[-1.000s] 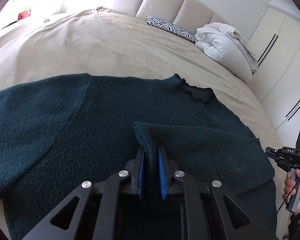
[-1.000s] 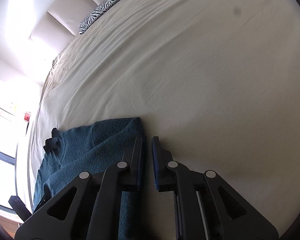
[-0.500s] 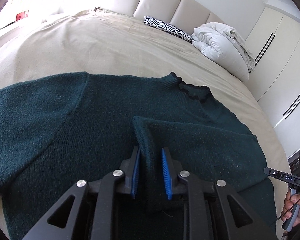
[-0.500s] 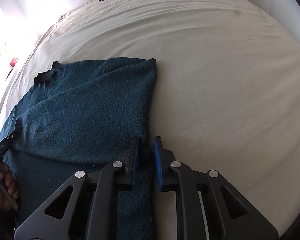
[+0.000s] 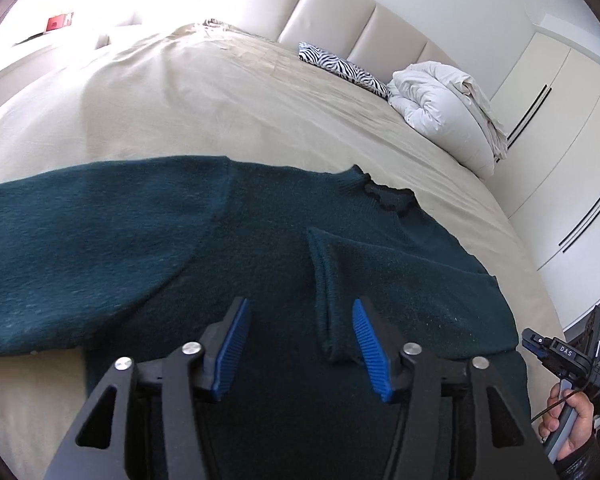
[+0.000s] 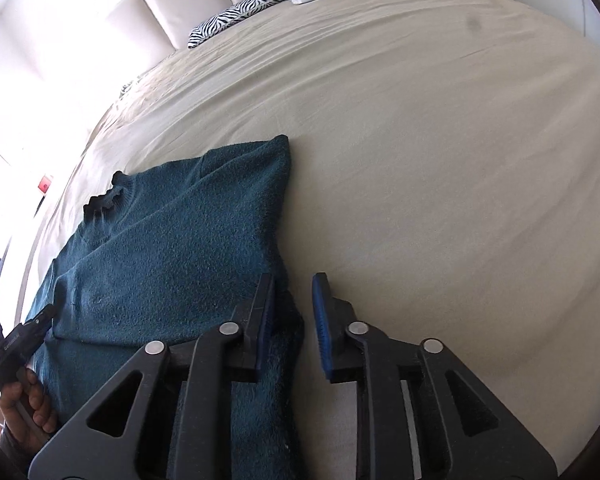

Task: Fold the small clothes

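Observation:
A dark teal sweater [image 5: 260, 248] lies flat on the beige bed, collar [image 5: 388, 196] toward the headboard. One sleeve [image 5: 400, 276] is folded across the body, its cuff [image 5: 332, 320] lying between the jaws of my left gripper [image 5: 300, 340], which is open wide and holds nothing. The other sleeve [image 5: 80, 248] stretches out to the left. In the right wrist view the sweater [image 6: 172, 248] lies left of centre. My right gripper [image 6: 292, 312] is open a little over the sweater's right edge, and holds nothing.
The beige bedsheet [image 6: 440, 160] spreads to the right. A zebra-print pillow [image 5: 340, 66] and a white duvet [image 5: 440, 112] lie by the padded headboard. White wardrobe doors [image 5: 560, 140] stand at the right. Each view shows the other hand-held gripper at its edge [image 5: 560, 360].
My left gripper has opened wide and let go of the sleeve cuff, which now lies on the sweater. My right gripper has opened slightly and its view has swung over the sweater's edge.

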The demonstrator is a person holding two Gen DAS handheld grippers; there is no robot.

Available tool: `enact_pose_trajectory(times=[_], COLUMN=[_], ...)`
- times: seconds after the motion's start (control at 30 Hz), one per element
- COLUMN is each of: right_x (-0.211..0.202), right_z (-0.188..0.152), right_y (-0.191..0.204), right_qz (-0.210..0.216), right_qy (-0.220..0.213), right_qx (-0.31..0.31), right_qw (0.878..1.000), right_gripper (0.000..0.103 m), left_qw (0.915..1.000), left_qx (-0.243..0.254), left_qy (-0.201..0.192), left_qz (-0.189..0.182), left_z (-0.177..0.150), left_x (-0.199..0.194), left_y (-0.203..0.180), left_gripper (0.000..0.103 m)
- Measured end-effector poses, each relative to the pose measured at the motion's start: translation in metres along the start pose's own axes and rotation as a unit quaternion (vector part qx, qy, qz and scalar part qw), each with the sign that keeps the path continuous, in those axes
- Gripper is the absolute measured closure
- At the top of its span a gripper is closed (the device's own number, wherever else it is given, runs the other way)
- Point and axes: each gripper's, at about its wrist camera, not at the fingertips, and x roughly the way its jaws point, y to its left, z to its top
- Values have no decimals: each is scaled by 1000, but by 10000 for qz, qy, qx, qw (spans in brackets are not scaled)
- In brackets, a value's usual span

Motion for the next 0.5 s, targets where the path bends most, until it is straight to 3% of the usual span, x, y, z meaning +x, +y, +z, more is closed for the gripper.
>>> enact_pose_trajectory(times=[0.03,0.1,0.13,0.23,0.3,0.4,0.5], right_x=[-15,-49,-64,-98,-110,-118,-116], right_z=[-3,-11,-17,-34,-46,-61,-75], right_y=[2,13,22,58,83,115,146], right_qz=[-106,-237,-272,-333,-184,178,550], right_qy=[-203,-756,-1024,-1473,-1525,-1360,-1120], right_qx=[31,-64,-123,-526,-747,-862,-773], right_qw=[9997,9968,9943,9871,9853,9868,9892], right_gripper=[70,49,46,34,25,25,25], left_qw=[9997,9971,9945,9783,9609,9309,8962], left_qx=[-177,-681,-966,-1933,-2587,-3425,-4184], left_qy=[-162,-320,-380,-671,-898,-1167,-1457], left_qz=[26,79,135,315,410,493,239], left_z=[-3,-8,-10,-23,-36,-53,-67], left_x=[-19,-52,-68,-118,-149,-185,-204], left_y=[15,53,75,147,192,246,283], left_gripper=[29,29,29,29,29,29,29])
